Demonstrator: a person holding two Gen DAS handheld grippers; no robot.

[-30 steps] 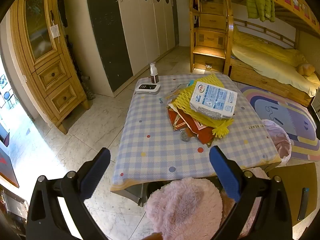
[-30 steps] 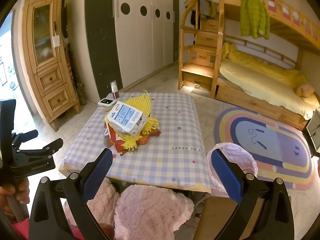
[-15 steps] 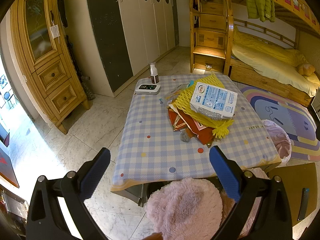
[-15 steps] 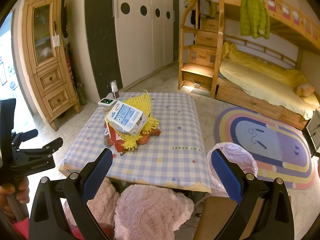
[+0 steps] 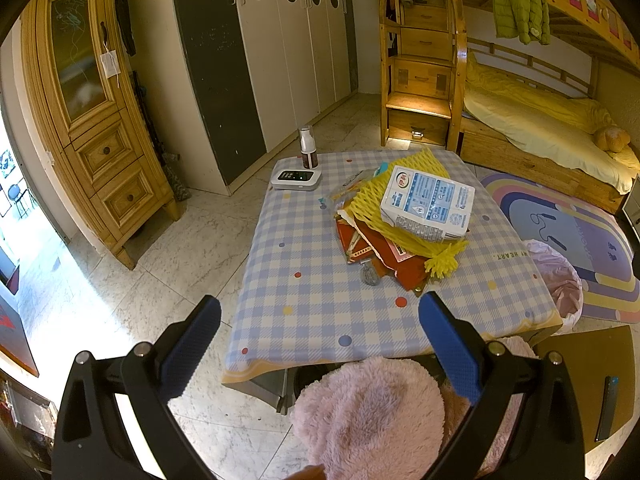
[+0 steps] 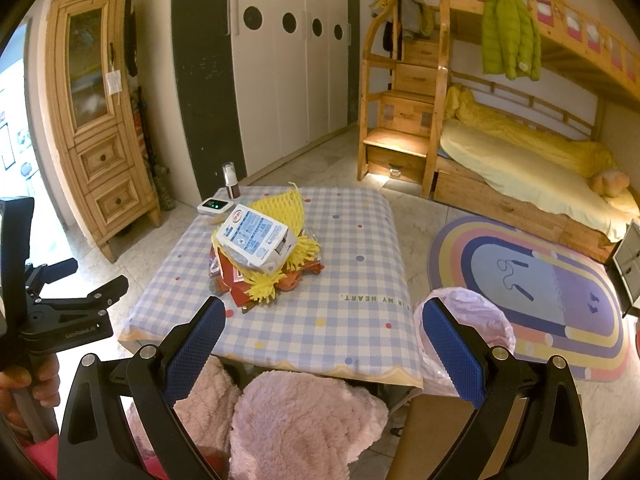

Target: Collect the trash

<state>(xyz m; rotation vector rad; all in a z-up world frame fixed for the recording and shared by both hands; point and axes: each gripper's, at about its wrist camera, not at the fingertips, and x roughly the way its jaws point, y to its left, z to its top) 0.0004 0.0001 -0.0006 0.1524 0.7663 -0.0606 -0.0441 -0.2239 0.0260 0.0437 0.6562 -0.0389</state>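
A pile of trash sits mid-table on the checked cloth [image 5: 312, 304]: a white and blue carton [image 5: 428, 202] on top of yellow foam netting [image 5: 404, 232] and red wrappers [image 5: 384, 252]. The carton [image 6: 256, 242] also shows in the right wrist view, over the netting [image 6: 280, 208]. A bin lined with a pink bag [image 6: 466, 320] stands at the table's right side; it also shows in the left wrist view [image 5: 558, 280]. My left gripper [image 5: 320, 320] and right gripper [image 6: 320, 320] are both open and empty, held above the table's near edge, short of the pile.
A white device [image 5: 296, 179] and a small bottle [image 5: 309, 154] stand at the table's far left corner. Pink fluffy seats [image 6: 296, 416] sit under the near edge. A rainbow rug [image 6: 536, 284], bunk bed [image 6: 532, 168] and wooden cabinet [image 5: 92, 120] surround the table.
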